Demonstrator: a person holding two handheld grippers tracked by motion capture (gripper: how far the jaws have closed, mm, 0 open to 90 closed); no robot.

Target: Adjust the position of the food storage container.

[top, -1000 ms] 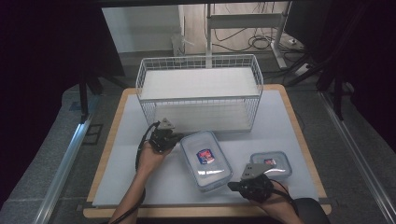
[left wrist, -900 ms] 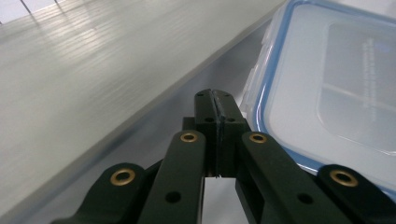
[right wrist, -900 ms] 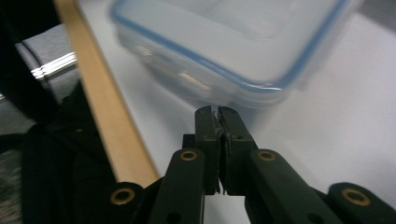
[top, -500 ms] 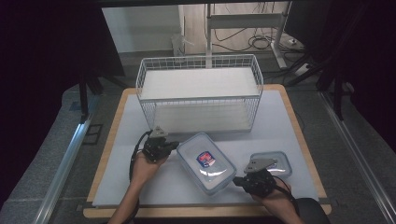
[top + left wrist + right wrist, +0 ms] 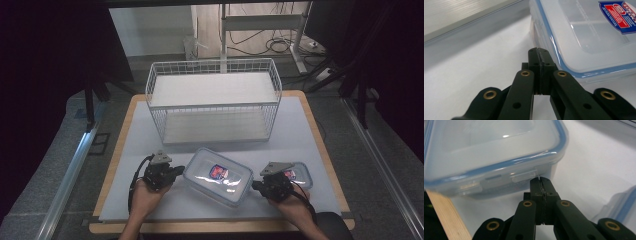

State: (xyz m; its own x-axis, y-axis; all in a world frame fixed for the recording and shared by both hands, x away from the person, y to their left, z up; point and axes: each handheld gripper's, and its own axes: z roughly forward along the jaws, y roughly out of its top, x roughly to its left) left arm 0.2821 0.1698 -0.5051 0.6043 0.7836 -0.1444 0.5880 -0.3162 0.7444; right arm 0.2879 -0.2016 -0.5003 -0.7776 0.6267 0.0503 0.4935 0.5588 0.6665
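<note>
Nearest, at the front of the white mat (image 5: 305, 125): two hands, one gripper apiece. Left gripper (image 5: 176, 171) closed tight, jaws pressed flat together, nothing between them, tips just beside the left end of the large clear container (image 5: 217, 176), perhaps touching its wall below the blue-sealed lid. Right gripper (image 5: 256, 185) likewise clamped on nothing, jaws meeting along a thin seam, tips right under the small latch flap (image 5: 524, 176) at the container's right end.

Between the two tools: the container itself, lid on, red-and-blue label (image 5: 218, 171) upward, lying slightly askew on the mat. Just behind the right hand, a smaller lidded container (image 5: 302, 171), close to the big one but apart from it.

Farther back: a white wire rack (image 5: 215, 65), two shelves, both bare.

Probably a two-ended squeeze, meant to lift or shift the big box, maybe toward the rack. For a good job of it:
- Press inward evenly from both ends, at matching height, so as not to spin the box.
- Keep the right tips off the flap; a push there could pop the latch.
- Stay on the wall below the lid rim, not on the lid.
- Lift level and slowly; smooth plastic against narrow closed tips looks prone to slipping.
- Mind the small container on the right.
</note>
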